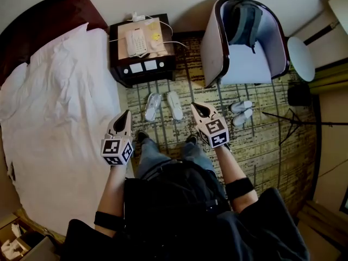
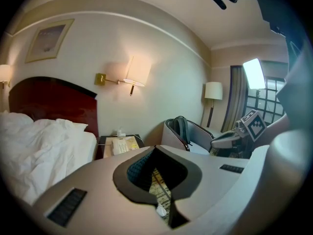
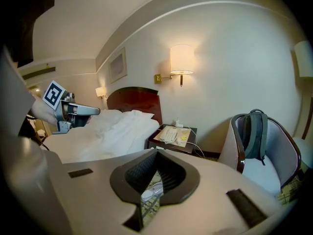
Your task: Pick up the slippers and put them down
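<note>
A white, rumpled bed fills the left of the head view, and a patterned woven carpet is spread across the lower right. A curved armchair is seen at upper right and a dark nightstand at upper centre. The slippers are laid on the carpet at centre, just below the nightstand. Their long axes run up the frame, and they are flat, pale and soft-looking. They are flanked by the left gripper, nearer the left slipper, and the right gripper, nearer the right one. Each gripper is pressed together, with nothing pinched. A second pair is seen right of centre, below the armchair.
</note>
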Available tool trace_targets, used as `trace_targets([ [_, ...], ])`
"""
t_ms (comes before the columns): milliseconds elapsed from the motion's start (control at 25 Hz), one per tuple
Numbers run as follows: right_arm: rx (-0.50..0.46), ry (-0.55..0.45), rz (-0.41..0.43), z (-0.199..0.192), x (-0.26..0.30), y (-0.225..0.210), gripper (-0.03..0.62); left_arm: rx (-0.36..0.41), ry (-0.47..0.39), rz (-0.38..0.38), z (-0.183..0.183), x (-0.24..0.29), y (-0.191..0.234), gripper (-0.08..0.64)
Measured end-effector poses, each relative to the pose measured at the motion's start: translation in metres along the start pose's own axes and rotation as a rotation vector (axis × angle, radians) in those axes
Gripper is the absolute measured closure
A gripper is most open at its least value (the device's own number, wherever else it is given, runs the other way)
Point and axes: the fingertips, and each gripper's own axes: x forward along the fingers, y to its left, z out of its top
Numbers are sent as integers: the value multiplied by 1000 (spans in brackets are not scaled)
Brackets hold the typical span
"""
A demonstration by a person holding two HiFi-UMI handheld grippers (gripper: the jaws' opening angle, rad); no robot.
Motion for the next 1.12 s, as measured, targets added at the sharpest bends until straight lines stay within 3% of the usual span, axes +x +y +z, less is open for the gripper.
trace_targets([
  [1120,61,36,-39,-25,-4,-25,591,44,4,-65,5,24,-13,560],
])
